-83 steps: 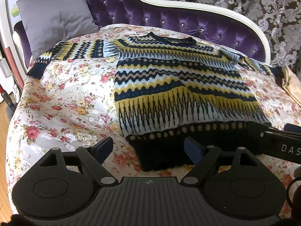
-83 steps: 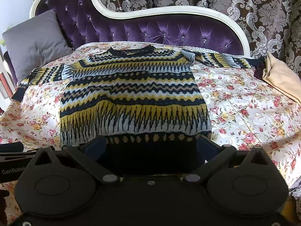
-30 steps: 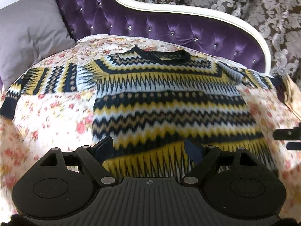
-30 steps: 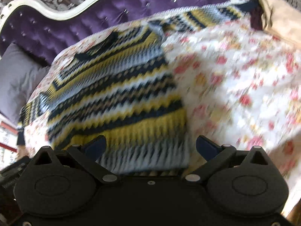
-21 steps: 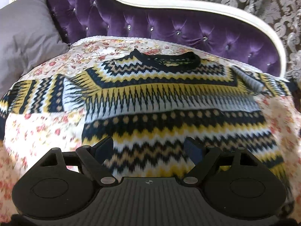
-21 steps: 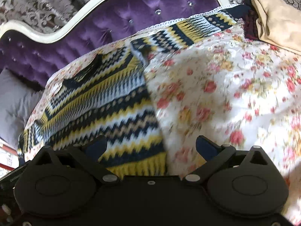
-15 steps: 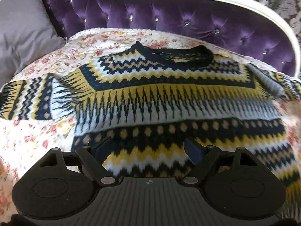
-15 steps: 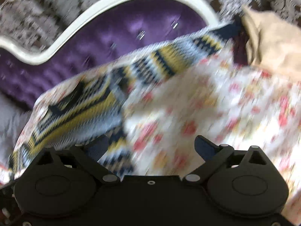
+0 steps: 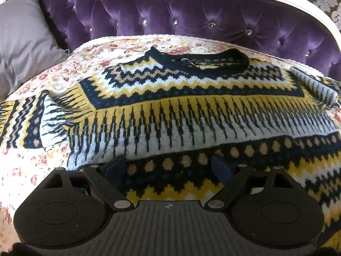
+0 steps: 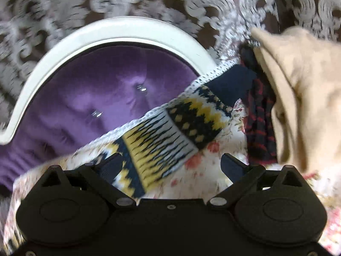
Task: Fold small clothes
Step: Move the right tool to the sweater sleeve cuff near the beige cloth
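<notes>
Both grippers have advanced: the right gripper (image 10: 170,166), wide open and empty, straddles the yellow-navy patterned knit sweater's (image 9: 181,111) sleeve (image 10: 170,132) to fold it; the left gripper (image 9: 168,170), equally spread and empty, hovers over the chest.

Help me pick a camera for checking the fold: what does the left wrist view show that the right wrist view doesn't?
Only the left wrist view shows the sweater's body, its black neckline and the grey pillow. Only the right wrist view shows the sleeve's dark cuff, a tan garment and a red-striped dark cloth. Both show the floral bedspread, purple headboard and open tongs.
</notes>
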`<state>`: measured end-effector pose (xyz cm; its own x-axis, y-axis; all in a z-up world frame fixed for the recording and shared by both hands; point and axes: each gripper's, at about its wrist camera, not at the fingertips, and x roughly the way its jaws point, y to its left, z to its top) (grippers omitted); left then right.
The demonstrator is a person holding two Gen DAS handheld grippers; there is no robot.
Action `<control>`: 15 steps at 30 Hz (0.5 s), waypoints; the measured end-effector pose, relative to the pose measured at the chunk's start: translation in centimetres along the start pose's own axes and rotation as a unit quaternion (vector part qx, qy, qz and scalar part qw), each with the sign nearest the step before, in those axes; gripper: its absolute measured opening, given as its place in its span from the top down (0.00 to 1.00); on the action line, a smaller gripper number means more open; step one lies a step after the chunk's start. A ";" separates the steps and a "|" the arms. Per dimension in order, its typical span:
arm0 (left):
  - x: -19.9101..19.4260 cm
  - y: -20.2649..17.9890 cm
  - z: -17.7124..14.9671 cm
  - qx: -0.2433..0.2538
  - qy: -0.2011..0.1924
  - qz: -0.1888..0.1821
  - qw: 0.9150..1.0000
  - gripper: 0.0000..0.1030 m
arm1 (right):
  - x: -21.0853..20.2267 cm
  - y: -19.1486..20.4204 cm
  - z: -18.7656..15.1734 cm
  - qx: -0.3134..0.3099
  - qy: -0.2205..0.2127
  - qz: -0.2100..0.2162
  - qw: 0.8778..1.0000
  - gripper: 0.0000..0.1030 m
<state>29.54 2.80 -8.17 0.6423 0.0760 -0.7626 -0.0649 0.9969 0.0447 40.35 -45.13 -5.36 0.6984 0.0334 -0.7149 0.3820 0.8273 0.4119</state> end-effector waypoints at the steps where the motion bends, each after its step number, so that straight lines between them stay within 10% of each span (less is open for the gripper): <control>1: 0.0 0.0 -0.1 0.001 -0.002 -0.001 1.000 0.12 | 0.7 -0.3 0.1 0.007 0.000 -0.005 1.000 0.04; 11: 0.8 0.2 0.2 0.011 0.005 -0.013 1.000 0.02 | 3.9 -1.1 1.3 0.017 -0.047 -0.012 0.999 0.07; 15: 0.8 0.2 0.0 0.009 0.000 -0.013 1.000 0.00 | 4.4 -0.2 1.6 -0.020 -0.051 -0.052 0.997 0.45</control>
<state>30.05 3.04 -8.81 0.6429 0.0505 -0.7643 -0.0345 0.9987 0.0370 44.31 -46.08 -7.67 0.7148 -0.1089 -0.6908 0.4323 0.8453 0.3139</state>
